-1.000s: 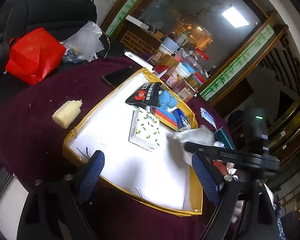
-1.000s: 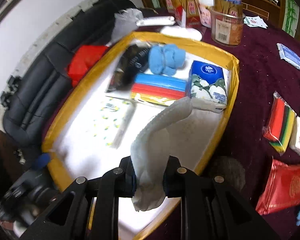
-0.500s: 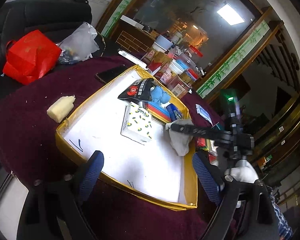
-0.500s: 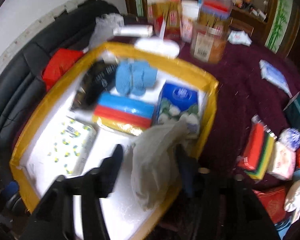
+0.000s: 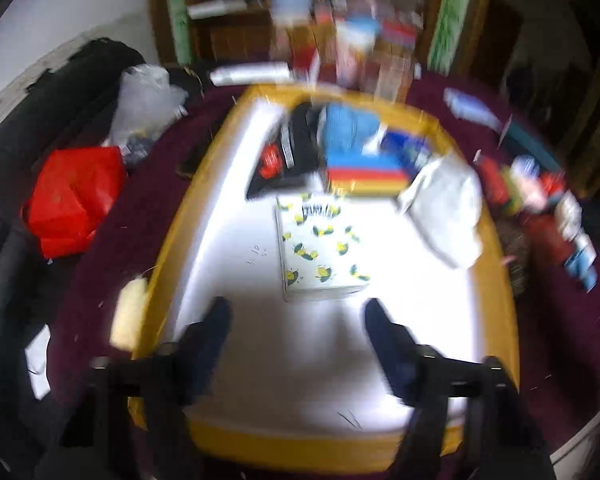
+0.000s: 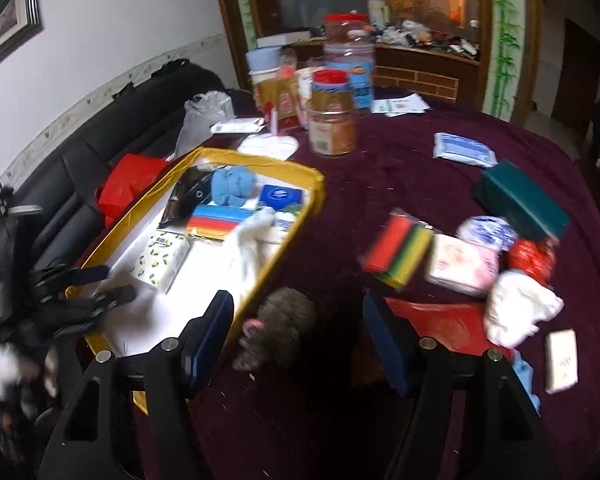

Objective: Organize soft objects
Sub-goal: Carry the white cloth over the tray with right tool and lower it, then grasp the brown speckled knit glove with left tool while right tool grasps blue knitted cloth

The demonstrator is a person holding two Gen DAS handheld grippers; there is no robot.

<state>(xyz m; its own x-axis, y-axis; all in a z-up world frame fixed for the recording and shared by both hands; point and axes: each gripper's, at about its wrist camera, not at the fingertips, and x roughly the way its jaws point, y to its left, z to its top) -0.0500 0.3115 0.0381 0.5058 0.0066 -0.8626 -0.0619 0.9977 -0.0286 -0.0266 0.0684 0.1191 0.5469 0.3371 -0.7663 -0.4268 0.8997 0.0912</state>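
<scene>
Left wrist view: blurred. Left gripper spread wide, holding nothing, over yellow-rimmed white tray. White cloth lies inside by the right rim, near lemon-print tissue pack.

Right wrist view: right gripper released, empty, over maroon tablecloth; grey fluffy ball between fingers, just outside the tray.

Maroon-clothed table bearing yellow tray, jar, grey plush.

The left gripper hangs with its jaws spread wide, nothing between them. The right gripper is likewise wide apart and empty, angled downward.
</scene>
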